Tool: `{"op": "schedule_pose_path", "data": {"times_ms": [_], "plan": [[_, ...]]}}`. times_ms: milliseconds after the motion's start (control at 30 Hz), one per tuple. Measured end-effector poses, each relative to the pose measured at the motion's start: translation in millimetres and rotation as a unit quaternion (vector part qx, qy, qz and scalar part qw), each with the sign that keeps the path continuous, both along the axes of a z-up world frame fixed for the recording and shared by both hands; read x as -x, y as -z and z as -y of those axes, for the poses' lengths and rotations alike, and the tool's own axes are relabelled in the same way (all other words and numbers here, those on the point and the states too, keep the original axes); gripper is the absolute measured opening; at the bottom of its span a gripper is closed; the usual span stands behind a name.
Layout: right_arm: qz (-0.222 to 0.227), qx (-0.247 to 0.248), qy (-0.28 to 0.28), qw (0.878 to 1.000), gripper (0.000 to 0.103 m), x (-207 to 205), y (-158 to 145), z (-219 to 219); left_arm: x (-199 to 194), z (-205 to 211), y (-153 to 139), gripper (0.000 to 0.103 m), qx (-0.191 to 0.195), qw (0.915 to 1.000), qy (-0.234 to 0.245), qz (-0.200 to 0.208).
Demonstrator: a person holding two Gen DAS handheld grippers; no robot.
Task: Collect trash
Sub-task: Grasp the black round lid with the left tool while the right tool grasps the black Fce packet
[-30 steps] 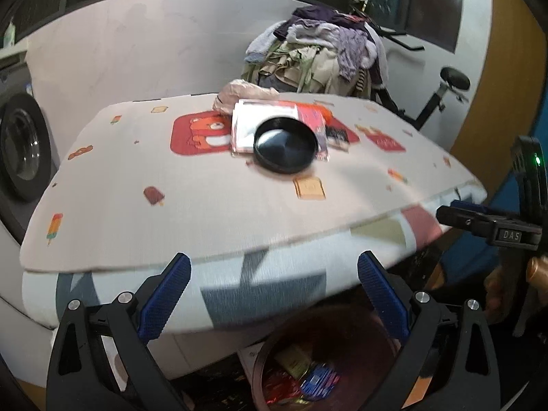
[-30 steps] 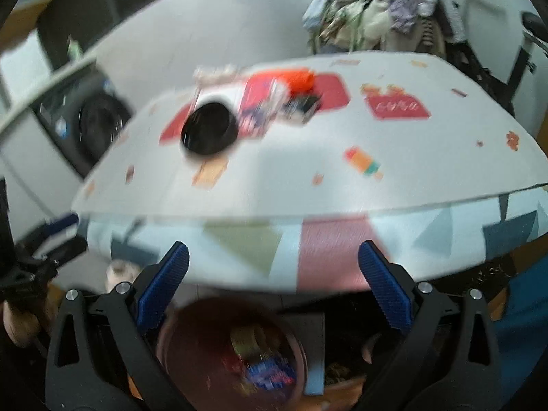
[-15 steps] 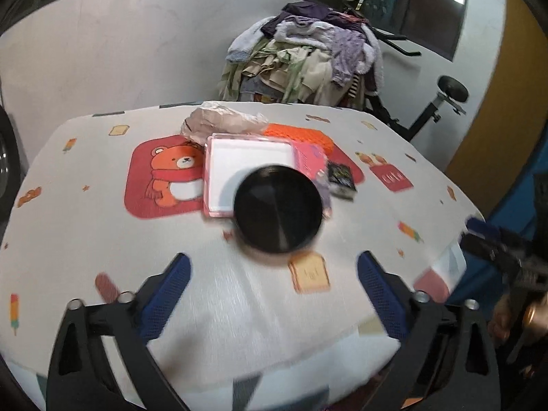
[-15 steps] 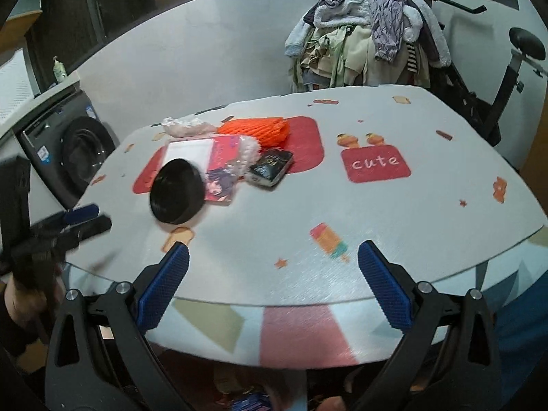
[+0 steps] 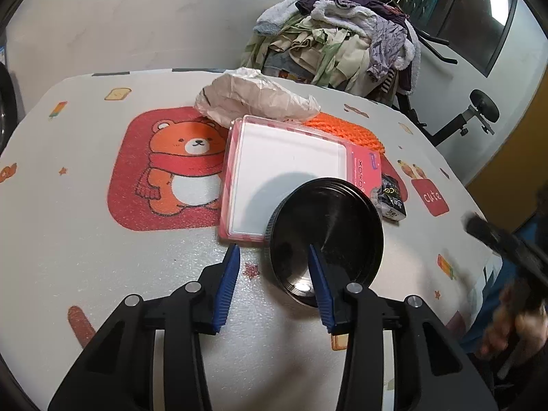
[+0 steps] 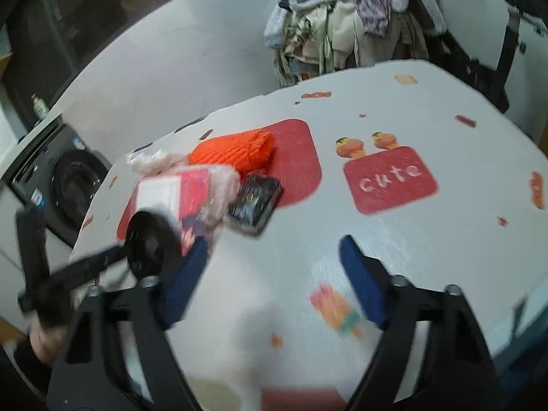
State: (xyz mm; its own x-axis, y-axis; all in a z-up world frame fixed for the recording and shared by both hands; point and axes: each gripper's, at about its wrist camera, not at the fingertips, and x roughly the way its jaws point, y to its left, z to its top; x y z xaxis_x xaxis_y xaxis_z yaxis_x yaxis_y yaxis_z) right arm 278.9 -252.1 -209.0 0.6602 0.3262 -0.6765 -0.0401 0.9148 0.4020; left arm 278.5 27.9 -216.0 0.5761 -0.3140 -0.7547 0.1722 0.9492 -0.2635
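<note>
A pile of trash lies on the cartoon-print table (image 5: 85, 257): a black round dish (image 5: 325, 233), a pink and white tray pack (image 5: 287, 171), a crumpled plastic bag (image 5: 253, 99), an orange net (image 5: 342, 133) and a small dark packet (image 5: 392, 198). My left gripper (image 5: 275, 267) hovers at the dish, its jaws closing. The dish's near left rim sits between the pads, untouched by the left pad. My right gripper (image 6: 274, 274) is over bare table, short of the dark packet (image 6: 255, 202), jaws closing with nothing between them. The right wrist view is blurred.
A heap of clothes (image 5: 342, 34) and an exercise bike (image 5: 479, 109) stand behind the table. A washing machine (image 6: 75, 185) is at the far left. The person's hand (image 5: 513, 325) holds the other gripper at the table's right edge.
Both grippers came up from the bin below the table edge and moved in over the tabletop toward the trash pile. Both pairs of jaws have narrowed, the left much more.
</note>
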Motion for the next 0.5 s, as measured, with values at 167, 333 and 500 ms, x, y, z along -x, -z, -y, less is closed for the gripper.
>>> {"op": "schedule_pose_path", "data": {"times_ms": [167,333,500], "plan": [[-0.031,0.031,-0.01,0.999,0.06,-54,12,-26,-2,1,5,0.04,0.002,1.0,0.004,-0.007],[-0.062,0.032,0.01,0.998,0.059,-91,25,-44,-7,-1,9,0.04,0.009,0.9998,0.002,-0.016],[-0.079,0.073,0.013,0.994,0.056,-106,36,-58,-14,-11,15,0.04,0.044,0.9983,-0.019,-0.033]]}}
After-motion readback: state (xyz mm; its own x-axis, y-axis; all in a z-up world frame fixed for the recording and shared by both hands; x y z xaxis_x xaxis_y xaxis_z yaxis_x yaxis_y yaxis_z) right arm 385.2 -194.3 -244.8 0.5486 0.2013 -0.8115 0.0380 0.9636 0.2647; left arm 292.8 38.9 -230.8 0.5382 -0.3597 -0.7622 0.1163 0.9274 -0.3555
